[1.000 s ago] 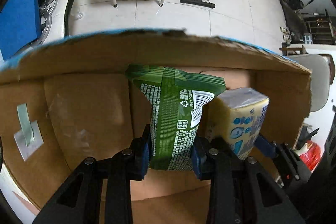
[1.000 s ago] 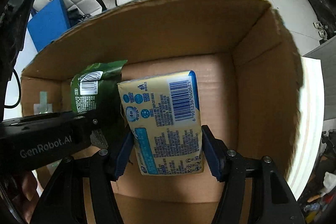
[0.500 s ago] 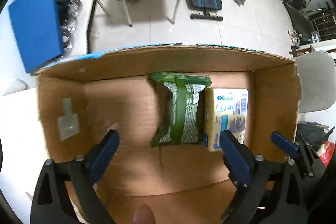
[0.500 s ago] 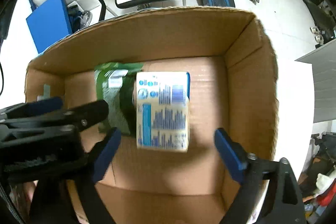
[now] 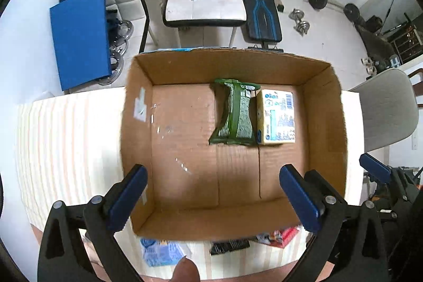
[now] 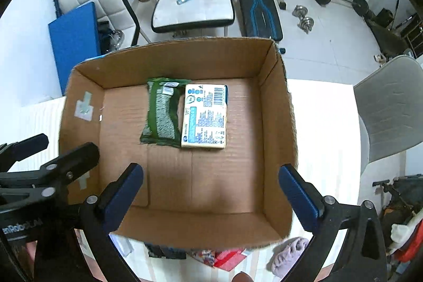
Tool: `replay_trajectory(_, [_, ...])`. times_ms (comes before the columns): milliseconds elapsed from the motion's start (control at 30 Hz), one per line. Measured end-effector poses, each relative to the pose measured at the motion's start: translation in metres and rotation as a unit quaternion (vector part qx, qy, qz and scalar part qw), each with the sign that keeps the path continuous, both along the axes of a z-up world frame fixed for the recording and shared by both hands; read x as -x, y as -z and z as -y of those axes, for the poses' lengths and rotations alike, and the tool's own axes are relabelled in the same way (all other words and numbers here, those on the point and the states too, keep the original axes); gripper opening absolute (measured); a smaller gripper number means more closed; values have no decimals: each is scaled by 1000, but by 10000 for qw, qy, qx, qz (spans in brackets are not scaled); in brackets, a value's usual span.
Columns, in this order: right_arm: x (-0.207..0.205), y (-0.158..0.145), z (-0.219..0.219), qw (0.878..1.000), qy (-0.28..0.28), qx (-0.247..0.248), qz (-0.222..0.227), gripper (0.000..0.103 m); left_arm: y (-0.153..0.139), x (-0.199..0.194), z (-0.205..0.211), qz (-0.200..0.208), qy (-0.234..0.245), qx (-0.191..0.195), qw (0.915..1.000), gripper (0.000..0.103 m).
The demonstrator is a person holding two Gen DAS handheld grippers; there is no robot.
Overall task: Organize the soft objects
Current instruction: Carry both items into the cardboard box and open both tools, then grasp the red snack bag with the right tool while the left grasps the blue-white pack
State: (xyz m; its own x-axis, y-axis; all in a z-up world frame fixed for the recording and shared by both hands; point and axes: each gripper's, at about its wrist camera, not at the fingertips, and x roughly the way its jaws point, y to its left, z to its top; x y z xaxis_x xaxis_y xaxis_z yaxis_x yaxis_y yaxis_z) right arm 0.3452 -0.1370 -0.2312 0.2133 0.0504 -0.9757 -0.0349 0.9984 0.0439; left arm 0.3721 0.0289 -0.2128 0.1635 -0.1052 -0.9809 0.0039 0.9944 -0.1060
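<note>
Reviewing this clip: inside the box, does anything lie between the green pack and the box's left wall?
Nothing: in both views only bare cardboard floor lies between the green pack and the left wall of the box.

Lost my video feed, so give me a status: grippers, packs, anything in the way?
Left gripper open, empty; right gripper open, empty. Green pack and yellow pack flat, side by side in the box. Nothing blocking.

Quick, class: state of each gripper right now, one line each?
Left gripper: open, holding nothing, above the box.
Right gripper: open, holding nothing, above the box.
</note>
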Motion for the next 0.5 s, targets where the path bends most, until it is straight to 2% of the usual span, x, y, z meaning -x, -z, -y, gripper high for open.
replay_trajectory(100, [14, -13, 2, 9998, -63, -171, 85, 103, -11, 20, -10, 59, -253, 20, 9997, 102])
replay_trajectory(200, [38, -20, 8, 9988, -19, -479, 91, 103, -7, 56, -37, -179, -816, 334, 9959, 102])
replay_trajectory(300, [73, -16, 21, 9980, 71, -632, 62, 103, 24, 103, -74, -665, -1624, 763, 9815, 102])
replay_trajectory(333, [84, -12, 26, 9981, 102, -615, 30, 103, 43, 121, -90, -929, -1985, 1008, 9705, 102])
replay_trajectory(400, [113, 3, 40, 9976, 268, -627, -121, 103, 87, 157, -117, -1496, -2699, 1493, 9394, 102])
replay_trajectory(433, [124, 13, 48, 9966, 379, -695, -217, 103, 106, 170, -127, -1693, -2993, 1626, 9248, 102])
replay_trajectory(500, [141, 34, 62, 9929, 659, -873, -462, 103, 132, 191, -139, -1872, -3425, 1738, 9041, 102])
